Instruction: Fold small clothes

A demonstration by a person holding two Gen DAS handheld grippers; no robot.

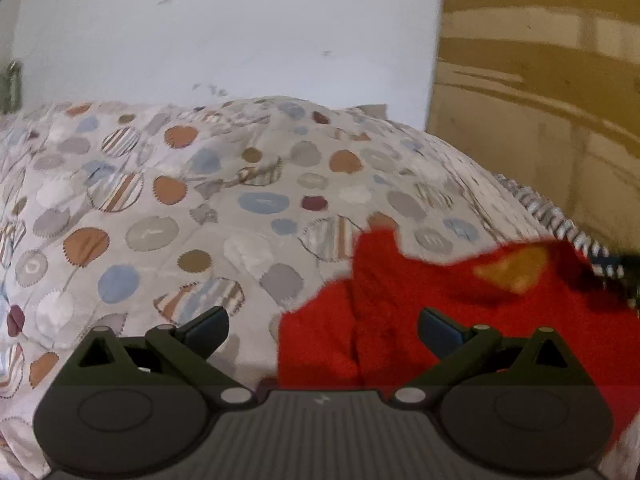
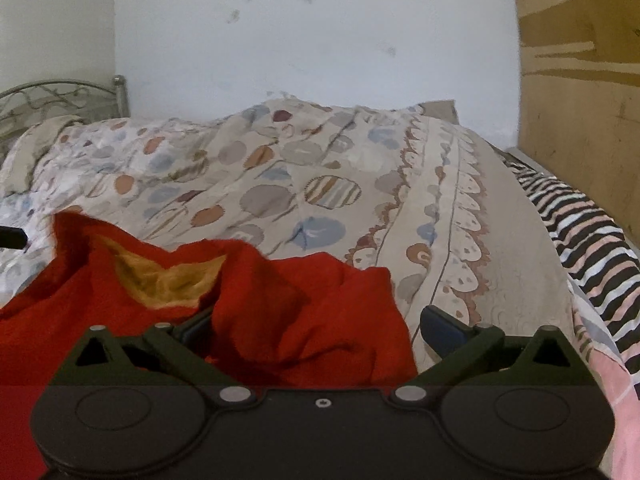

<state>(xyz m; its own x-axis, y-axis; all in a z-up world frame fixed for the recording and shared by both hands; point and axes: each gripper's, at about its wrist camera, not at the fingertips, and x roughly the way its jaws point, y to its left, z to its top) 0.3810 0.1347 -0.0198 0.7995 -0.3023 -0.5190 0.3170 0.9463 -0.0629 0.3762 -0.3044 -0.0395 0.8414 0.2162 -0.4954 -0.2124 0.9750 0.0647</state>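
Observation:
A small red garment [image 1: 400, 280] with an orange-yellow patch [image 1: 512, 268] lies crumpled on the patterned quilt [image 1: 168, 208]. In the left wrist view it fills the lower right. My left gripper [image 1: 324, 326] stands open just above the garment's left edge, its right finger [image 1: 440, 326] over the red cloth and its left finger [image 1: 208, 324] over the quilt. In the right wrist view the red garment [image 2: 280, 300] lies at the lower left. My right gripper [image 2: 318, 328] is open over its right edge, and a fold of cloth partly hides the left finger [image 2: 196, 328]. Neither gripper's pads press on the cloth.
The quilt [image 2: 320, 184] covers a bed against a white wall [image 2: 320, 40]. A black, white and pink striped cloth [image 2: 580, 232] lies along the right side. A brown wooden board [image 2: 580, 100] stands at the right, and a metal bed frame [image 2: 60, 96] at the far left.

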